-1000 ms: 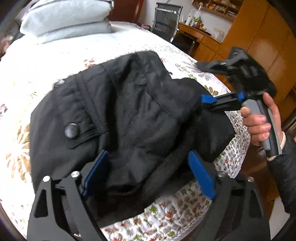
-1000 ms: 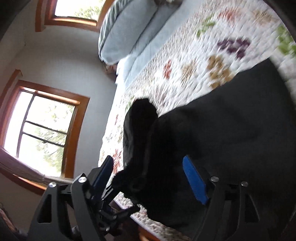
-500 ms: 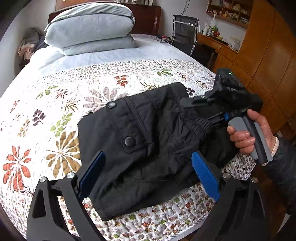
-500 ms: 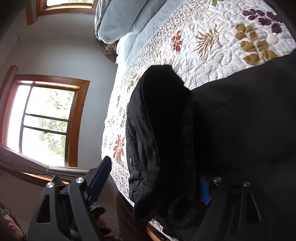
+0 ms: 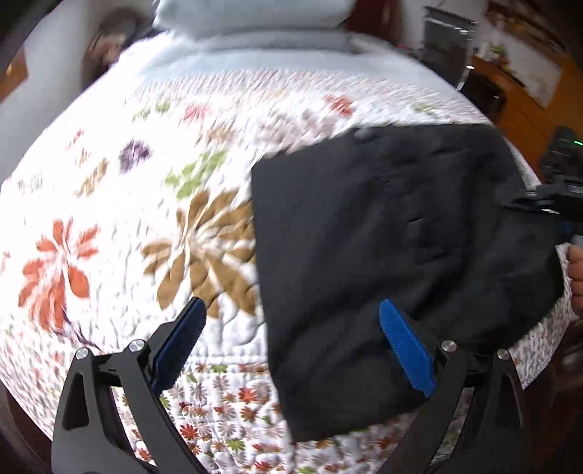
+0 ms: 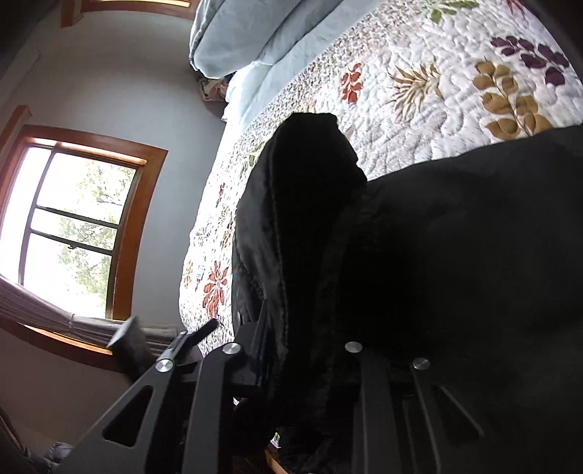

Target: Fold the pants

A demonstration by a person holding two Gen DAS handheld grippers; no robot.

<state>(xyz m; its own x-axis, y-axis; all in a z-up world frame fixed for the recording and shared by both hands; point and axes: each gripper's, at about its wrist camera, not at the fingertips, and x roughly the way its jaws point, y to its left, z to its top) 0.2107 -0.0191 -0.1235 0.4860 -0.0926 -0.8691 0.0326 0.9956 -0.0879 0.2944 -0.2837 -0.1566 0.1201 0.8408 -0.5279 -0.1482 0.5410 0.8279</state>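
Black pants (image 5: pixel 393 248) lie folded in a thick bundle on the floral quilt (image 5: pixel 153 204), near the bed's front right corner. My left gripper (image 5: pixel 295 350) is open and empty, hovering above the bundle's left edge. My right gripper (image 6: pixel 302 350) is shut on a raised fold of the pants (image 6: pixel 302 204) at the bundle's right side; its pads are hidden by the cloth. The right gripper also shows at the right edge of the left wrist view (image 5: pixel 561 197), with the hand holding it.
Grey pillows (image 5: pixel 255 14) lie at the head of the bed. An office chair (image 5: pixel 448 43) and wooden cabinets (image 5: pixel 528 91) stand to the right. A window (image 6: pixel 73 226) is in the wall beyond the bed's far side.
The right gripper has closed on the fold of the pants. The left gripper has swung left and drawn back, open, so more quilt shows; its view is blurred.
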